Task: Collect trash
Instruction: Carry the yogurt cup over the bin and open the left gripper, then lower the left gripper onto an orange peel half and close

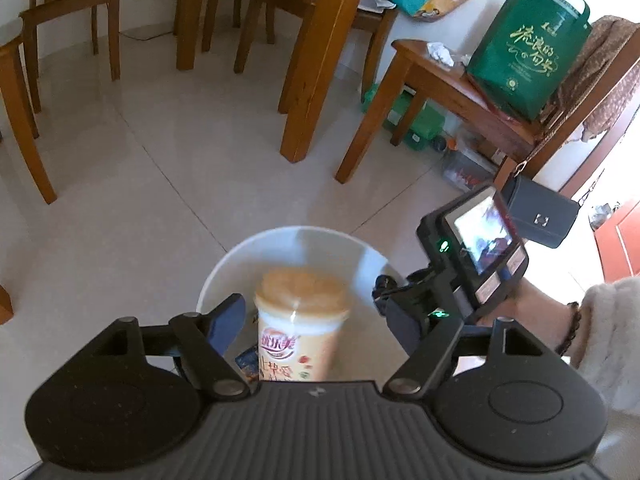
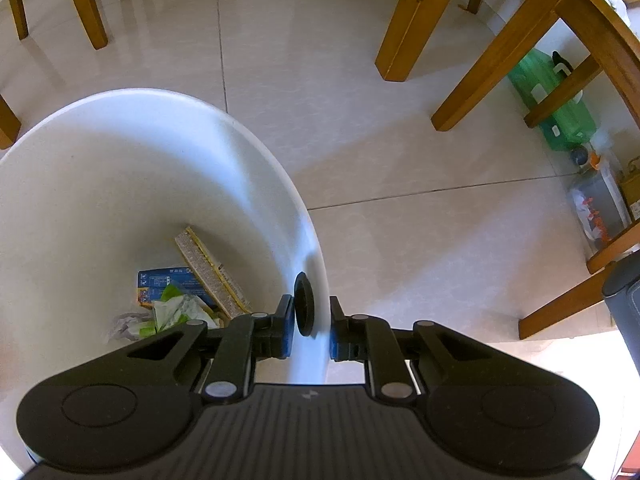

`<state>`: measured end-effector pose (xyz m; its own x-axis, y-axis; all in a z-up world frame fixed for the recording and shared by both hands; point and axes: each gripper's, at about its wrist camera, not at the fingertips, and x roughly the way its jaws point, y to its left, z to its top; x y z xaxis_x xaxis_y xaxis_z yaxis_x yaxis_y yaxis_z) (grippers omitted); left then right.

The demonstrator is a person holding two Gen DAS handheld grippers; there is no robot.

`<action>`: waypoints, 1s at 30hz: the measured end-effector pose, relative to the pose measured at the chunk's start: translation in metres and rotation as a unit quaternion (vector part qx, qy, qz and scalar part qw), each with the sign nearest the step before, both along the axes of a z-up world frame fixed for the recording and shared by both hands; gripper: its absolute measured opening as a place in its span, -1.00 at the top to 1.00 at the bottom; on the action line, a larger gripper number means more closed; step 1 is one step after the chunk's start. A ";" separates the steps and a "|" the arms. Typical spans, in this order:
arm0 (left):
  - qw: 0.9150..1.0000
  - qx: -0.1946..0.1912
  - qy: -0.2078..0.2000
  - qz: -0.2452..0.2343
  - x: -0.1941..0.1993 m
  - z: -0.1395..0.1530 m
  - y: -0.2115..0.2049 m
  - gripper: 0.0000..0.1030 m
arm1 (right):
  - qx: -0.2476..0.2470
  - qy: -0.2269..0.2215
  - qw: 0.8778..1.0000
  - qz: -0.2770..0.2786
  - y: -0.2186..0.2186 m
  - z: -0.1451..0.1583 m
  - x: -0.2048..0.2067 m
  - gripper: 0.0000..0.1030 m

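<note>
Release looked safest centred — left gripper (image 1: 316, 332), spread, flanked the milk-tea cup (image 1: 302, 320) over the white bin (image 1: 224, 264); right gripper (image 2: 310, 330) pinched its rim.

white round trash bin (image 2: 120, 168) stands upright on the tiled floor, open at the top, smooth walls, with a black knob on the inside of its rim. at its bottom lie a blue printed carton (image 2: 168, 280), a flat tan-and-yellow box (image 2: 210, 272) leaning against the wall, and crumpled green-and-white wrappers (image 2: 176, 312). a milk-tea cup (image 1: 300, 320) with a beige lid and pale printed body is blurred, upright with a slight tilt, over the bin opening; contact with anything cannot be told.
</note>
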<state>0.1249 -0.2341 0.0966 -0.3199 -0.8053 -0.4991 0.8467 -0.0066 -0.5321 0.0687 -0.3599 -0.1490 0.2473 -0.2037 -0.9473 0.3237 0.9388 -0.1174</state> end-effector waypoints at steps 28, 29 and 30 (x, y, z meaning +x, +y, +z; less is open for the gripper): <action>0.978 0.128 -0.035 0.164 0.010 -0.178 0.071 -0.67 | -0.023 0.002 0.999 0.025 0.007 0.000 -0.001 0.61; 0.976 0.132 -0.029 0.170 0.009 -0.190 0.072 -0.67 | -0.023 0.001 0.999 0.025 0.006 0.000 -0.002 0.61; 0.975 0.137 -0.023 0.175 0.007 -0.201 0.072 -0.67 | -0.024 0.002 0.999 0.025 0.007 -0.001 -0.001 0.61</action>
